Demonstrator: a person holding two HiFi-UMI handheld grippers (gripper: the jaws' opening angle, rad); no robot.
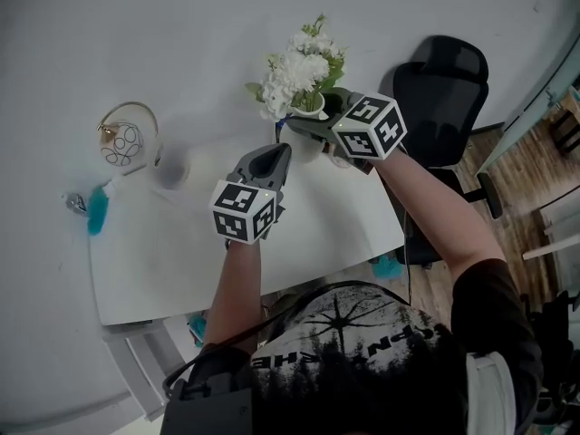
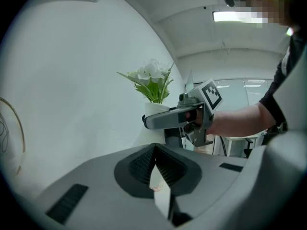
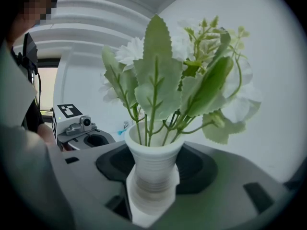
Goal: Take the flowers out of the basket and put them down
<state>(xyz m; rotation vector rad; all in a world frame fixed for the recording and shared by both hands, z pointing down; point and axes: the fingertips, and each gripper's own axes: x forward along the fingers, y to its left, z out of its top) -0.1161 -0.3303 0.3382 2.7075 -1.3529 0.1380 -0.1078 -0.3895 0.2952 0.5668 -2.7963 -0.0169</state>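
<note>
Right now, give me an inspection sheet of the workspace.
surface: white table, set against a white wall.
job's things: flowers upright in a white pot, out of the wire basket at the table's far left.
clutter: teal item near the left edge.
grippers: right tool shut on the white pot; left tool jaws together, empty.
cables: nothing seen on the table.
surroundings: black chair beside the table, wood floor.

Quick count: two grippers, left hand-held gripper (image 1: pixel 270 157) and right hand-held gripper (image 1: pixel 310 123), one pot of flowers (image 1: pixel 299 72), one wire basket (image 1: pixel 123 145) far left, one black chair (image 1: pixel 444 89) right, one surface (image 1: pixel 181 252).
</note>
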